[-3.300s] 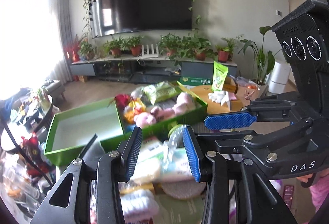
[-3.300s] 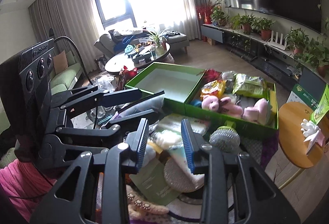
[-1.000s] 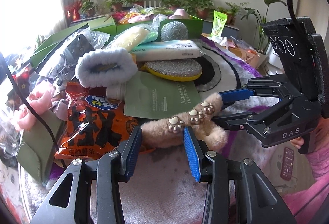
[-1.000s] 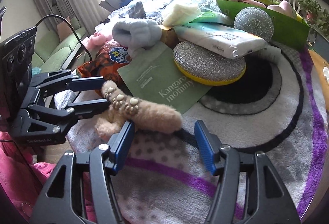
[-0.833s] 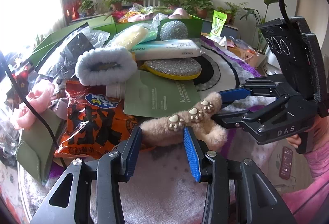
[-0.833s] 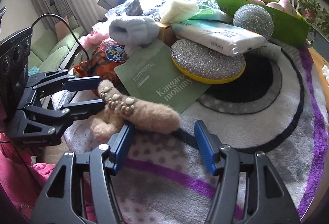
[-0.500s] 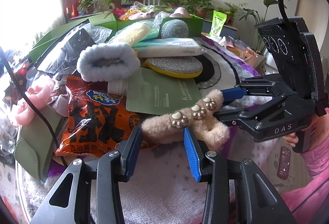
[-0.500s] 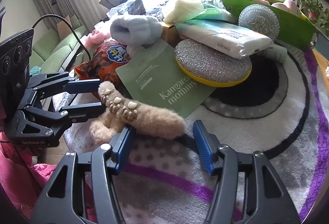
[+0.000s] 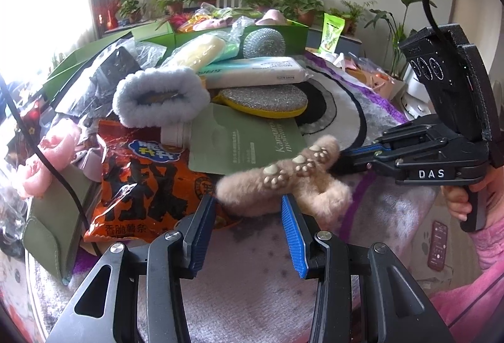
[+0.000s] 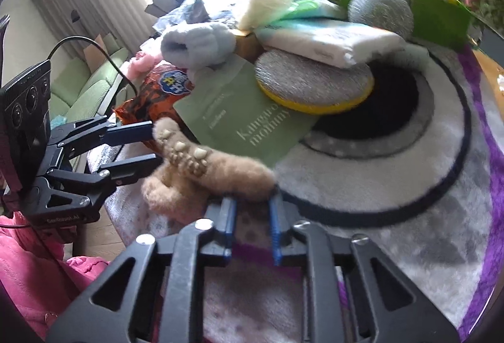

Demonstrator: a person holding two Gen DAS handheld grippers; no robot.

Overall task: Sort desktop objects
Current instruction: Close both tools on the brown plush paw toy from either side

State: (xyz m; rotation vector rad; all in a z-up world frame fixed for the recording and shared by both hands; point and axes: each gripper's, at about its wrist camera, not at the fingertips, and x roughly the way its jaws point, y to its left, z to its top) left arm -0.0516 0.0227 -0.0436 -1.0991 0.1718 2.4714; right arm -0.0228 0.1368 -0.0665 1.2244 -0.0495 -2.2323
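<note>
A tan plush strip with paw prints (image 9: 271,182) lies on the rug in front of the pile, also seen in the right wrist view as the plush strip (image 10: 220,172). My right gripper (image 10: 250,204) is shut on its near end; from the left wrist view that right gripper (image 9: 340,160) pinches the strip's far tip. My left gripper (image 9: 247,217) stands open, its blue pads apart just short of the strip's other end. In the right wrist view the left gripper (image 10: 151,144) straddles that end without pressing on it.
Behind the strip lie an orange snack bag (image 9: 141,179), a green sachet (image 9: 245,144), a yellow-rimmed scouring pad (image 9: 264,98), a grey fluffy slipper (image 9: 157,97), a tissue pack (image 9: 255,72) and a steel wool ball (image 9: 264,42). A green box (image 9: 296,31) stands at the back. A phone (image 9: 438,245) lies right.
My right gripper's jaws have closed onto the end of the plush strip, and the strip has shifted slightly. The left gripper has kept still with the same gap.
</note>
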